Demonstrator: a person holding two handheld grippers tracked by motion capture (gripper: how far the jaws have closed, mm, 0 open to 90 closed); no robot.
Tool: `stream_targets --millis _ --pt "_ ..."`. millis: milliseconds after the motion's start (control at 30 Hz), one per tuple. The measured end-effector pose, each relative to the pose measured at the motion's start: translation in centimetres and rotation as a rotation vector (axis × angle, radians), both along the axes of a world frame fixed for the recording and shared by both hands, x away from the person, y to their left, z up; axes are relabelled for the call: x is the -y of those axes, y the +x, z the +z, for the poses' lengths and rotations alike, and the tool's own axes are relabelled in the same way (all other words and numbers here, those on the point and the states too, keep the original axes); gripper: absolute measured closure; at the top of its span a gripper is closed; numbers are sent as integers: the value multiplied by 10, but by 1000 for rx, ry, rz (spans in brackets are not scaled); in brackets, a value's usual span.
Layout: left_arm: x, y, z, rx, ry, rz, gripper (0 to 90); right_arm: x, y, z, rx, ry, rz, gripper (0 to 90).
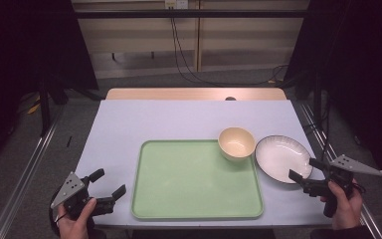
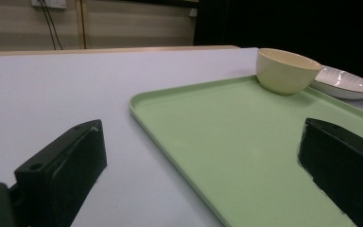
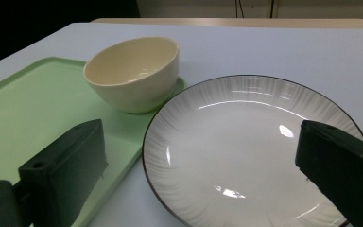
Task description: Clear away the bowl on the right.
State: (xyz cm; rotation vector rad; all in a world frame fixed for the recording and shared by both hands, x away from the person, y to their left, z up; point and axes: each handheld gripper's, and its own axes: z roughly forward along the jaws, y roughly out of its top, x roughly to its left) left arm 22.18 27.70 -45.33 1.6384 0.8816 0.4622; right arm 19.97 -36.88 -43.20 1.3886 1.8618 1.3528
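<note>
Table (image 1: 189, 119): pale lavender top with a wooden strip along the far edge; the far half and the left side lie bare, giving wide open room.
Tray (image 1: 194, 184): green, shallow-rimmed, near centre of the table; its near rim runs close to the table's near edge. Its surface is bare apart from the far right corner.
Bowl (image 1: 236, 143): cream, upright, empty; it sits on the tray's far right corner and overhangs the rim there.
Plate (image 1: 282, 158): white with a dark rim and ribbed inner wall, empty; it rests on the table just right of the tray, its left edge very close to the bowl and the tray rim. Whether it touches them cannot be told.
Left gripper (image 1: 106, 185): near left corner, held in the left hand (image 1: 74, 221), jaws spread wide with nothing between them, pointing right and far toward the tray's near left corner; bare table lies ahead of it.
Right gripper (image 1: 305, 172): near right edge, held in the right hand (image 1: 345, 209), jaws wide apart and empty, at the plate's near right rim.
Obstructions: bowl and plate crowd the right side; little gap between them.
Surroundings: dark drapes on both sides, metal rails along the floor, cables (image 1: 189, 69) trailing from the far wall.
</note>
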Motion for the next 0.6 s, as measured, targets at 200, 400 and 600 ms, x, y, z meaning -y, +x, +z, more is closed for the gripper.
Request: stream_targets --millis 200,400,600 --pt "0 0 0 -3 2 10 19 -1 -13 -7 -23 -25 17 20" --pt "-1 1 0 -12 -6 9 19 -8 -13 -10 -56 -63 42 14" --pt "-1 1 0 -9 -3 19 19 -20 -6 -12 -79 -133 103 13"
